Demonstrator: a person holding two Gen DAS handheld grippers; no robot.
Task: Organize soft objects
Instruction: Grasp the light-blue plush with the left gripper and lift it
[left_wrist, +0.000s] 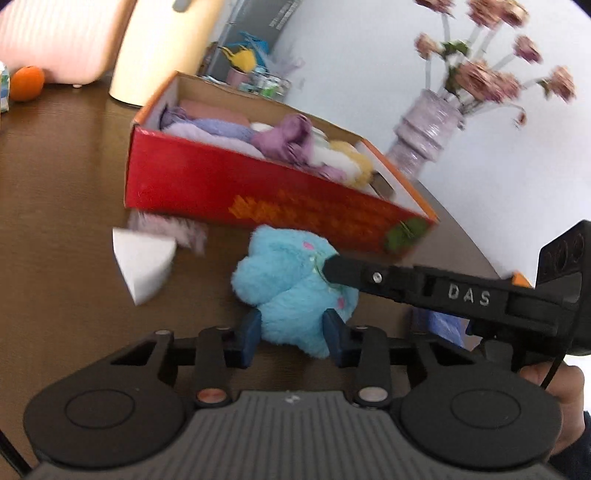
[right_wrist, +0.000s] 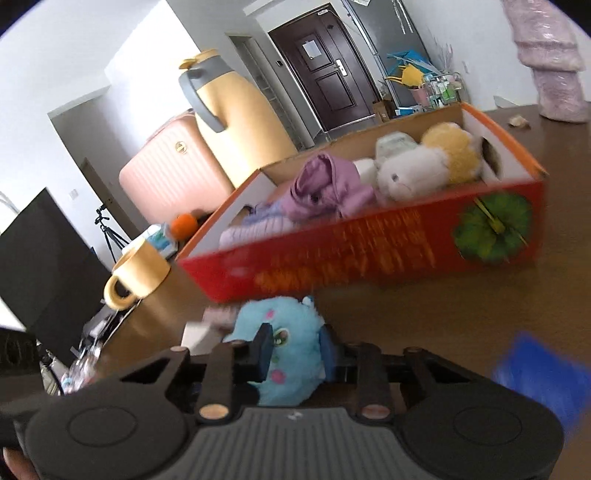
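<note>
Brown table: both grippers clamp blue plush; white wedge clear only left view, mug only right.

Brown wooden table bearing a long red cardboard box, open at the top. In the box: folded lilac and pink cloths toward one end, a crumpled purple garment in the middle, white and yellow plush toys at the other end. Before the box, on the table: a fluffy light-blue plush toy; to its left, a white wedge-shaped sponge. Behind the box: a tall yellow jug, a lilac ribbed vase.
</note>
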